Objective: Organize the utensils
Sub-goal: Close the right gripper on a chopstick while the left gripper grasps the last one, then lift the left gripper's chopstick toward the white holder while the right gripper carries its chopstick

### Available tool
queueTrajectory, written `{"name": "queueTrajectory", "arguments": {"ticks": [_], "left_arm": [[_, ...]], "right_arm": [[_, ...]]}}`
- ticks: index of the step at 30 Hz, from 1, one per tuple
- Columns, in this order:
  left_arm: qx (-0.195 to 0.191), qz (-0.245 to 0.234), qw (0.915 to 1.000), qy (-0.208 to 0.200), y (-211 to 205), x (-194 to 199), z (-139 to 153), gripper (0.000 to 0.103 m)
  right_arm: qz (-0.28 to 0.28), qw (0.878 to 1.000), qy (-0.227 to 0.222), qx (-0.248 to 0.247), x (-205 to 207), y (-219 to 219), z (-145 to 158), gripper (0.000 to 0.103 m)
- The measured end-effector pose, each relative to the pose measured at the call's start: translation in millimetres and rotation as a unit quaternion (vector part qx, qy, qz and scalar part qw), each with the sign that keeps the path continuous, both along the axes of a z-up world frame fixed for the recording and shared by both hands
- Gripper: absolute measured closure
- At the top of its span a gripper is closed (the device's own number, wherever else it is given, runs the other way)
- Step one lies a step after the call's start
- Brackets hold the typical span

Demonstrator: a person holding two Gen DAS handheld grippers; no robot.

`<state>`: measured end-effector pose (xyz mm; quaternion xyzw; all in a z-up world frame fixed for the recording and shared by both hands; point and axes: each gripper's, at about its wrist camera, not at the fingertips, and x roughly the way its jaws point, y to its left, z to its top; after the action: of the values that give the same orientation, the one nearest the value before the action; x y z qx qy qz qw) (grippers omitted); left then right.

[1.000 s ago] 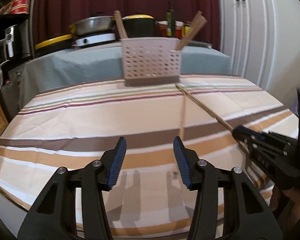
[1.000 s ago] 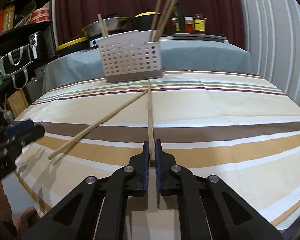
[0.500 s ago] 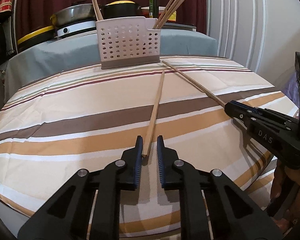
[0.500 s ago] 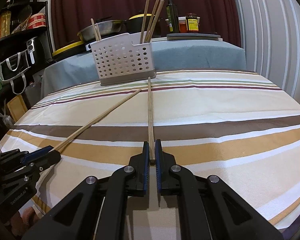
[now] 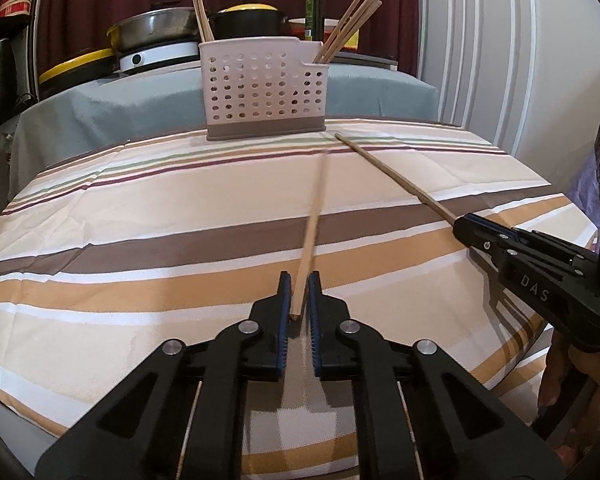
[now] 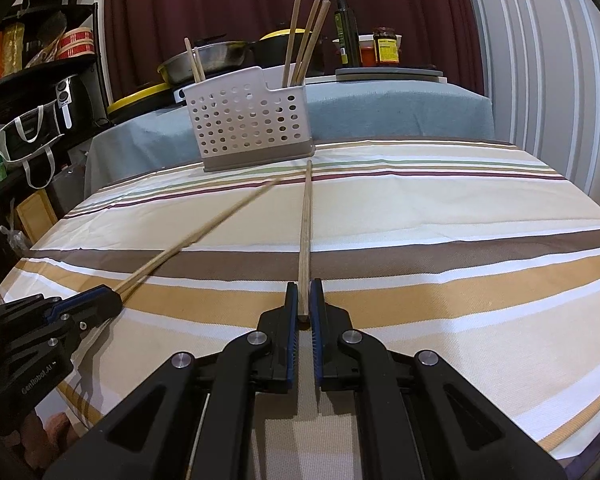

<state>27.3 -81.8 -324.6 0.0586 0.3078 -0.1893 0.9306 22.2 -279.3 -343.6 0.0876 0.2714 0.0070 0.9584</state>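
Two long wooden chopsticks lie on the striped tablecloth, their far tips close to the white perforated utensil basket [image 5: 264, 88] [image 6: 248, 128]. My left gripper [image 5: 299, 280] is shut on the near end of the left chopstick [image 5: 314, 216], which looks blurred in the right wrist view [image 6: 204, 232]. My right gripper [image 6: 304, 286] is shut on the near end of the right chopstick [image 6: 306, 220], seen in the left wrist view as a slanting stick [image 5: 396, 178]. Each gripper shows in the other's view: the right gripper [image 5: 466, 226], the left gripper [image 6: 114, 300]. More chopsticks stand in the basket's left and right ends.
Behind the basket a grey-covered counter [image 5: 100, 100] carries pots, a pan, a bottle [image 6: 346, 28] and jars. Shelves with bags stand at the left [image 6: 24, 128], white cabinet doors at the right [image 6: 548, 60]. The round table edge [image 6: 580, 432] curves close to both grippers.
The left gripper went from open to shut on the left chopstick's near end and moved nearer the basket. The right gripper has stayed shut on its chopstick.
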Motion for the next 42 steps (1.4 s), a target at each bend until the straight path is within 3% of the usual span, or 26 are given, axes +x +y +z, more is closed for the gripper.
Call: {"name": "queueTrajectory", "arguments": {"ticks": [13, 28, 42], "left_arm": [[-0.013, 0.029, 0.9984, -0.046, 17, -5, 34, 0.097], [-0.022, 0.070, 0.9918, -0.105, 45, 0, 101, 0.097], [-0.027, 0.081, 0.9893, -0.118, 62, 41, 151, 0.097]], "right_arm": [[0.000, 0.999, -0.029, -0.032, -12, 5, 24, 0.096], [-0.008, 0.991, -0.122, -0.046, -25, -3, 104, 0.096], [0.007, 0.985, -0.167, -0.035, 18, -13, 155, 0.096]]}}
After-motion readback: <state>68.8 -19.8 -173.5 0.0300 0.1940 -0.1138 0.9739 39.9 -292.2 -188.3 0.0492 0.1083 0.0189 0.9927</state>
